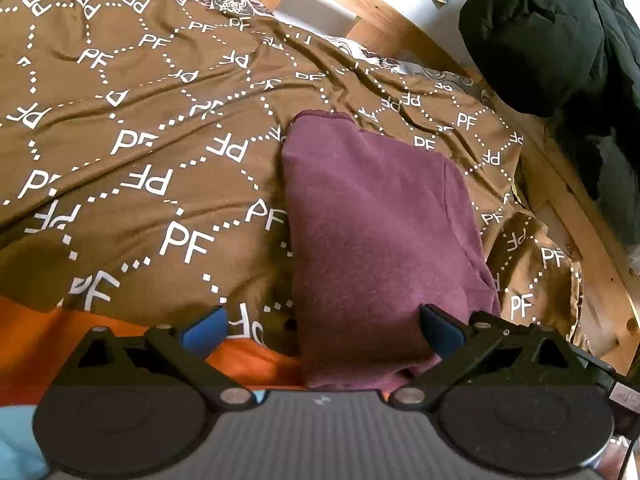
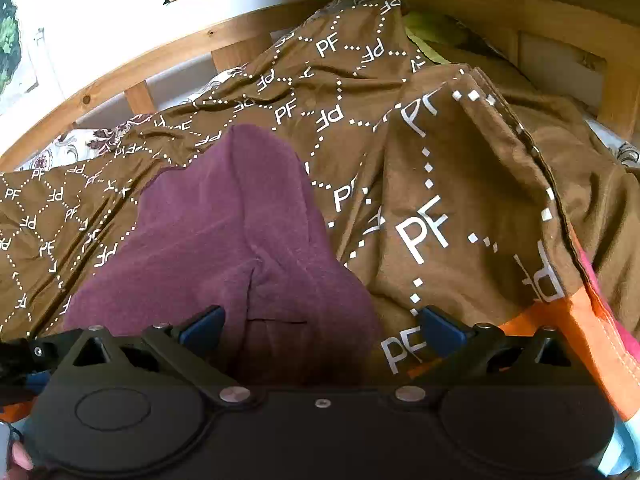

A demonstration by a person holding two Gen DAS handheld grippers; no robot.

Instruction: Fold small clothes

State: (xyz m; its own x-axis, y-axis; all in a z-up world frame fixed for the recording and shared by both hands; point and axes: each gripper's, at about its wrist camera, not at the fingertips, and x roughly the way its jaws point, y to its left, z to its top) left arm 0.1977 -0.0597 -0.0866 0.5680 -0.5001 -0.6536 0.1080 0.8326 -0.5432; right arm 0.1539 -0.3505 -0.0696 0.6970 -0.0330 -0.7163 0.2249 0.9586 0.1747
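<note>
A folded purple garment (image 1: pixel 380 236) lies on a brown bedspread printed with white "PF" letters (image 1: pixel 140 140). In the left wrist view my left gripper (image 1: pixel 322 326) stands open over the garment's near end, its blue fingertips (image 1: pixel 442 332) spread wide, nothing pinched. In the right wrist view the same purple garment (image 2: pixel 224 240) runs from the middle down to the left fingertip. My right gripper (image 2: pixel 320 326) is open above the garment's near edge, with its right blue fingertip (image 2: pixel 440 330) over the bedspread (image 2: pixel 460 200). Neither pair of pads presses on the cloth.
A wooden bed frame (image 1: pixel 384 28) borders the far side, with a white wall behind. A black bundle of clothing (image 1: pixel 560 40) sits at the right corner. An orange strip of fabric (image 1: pixel 248 360) lies at the near bed edge. A raised fold of bedspread (image 2: pixel 500 152) lies right of the garment.
</note>
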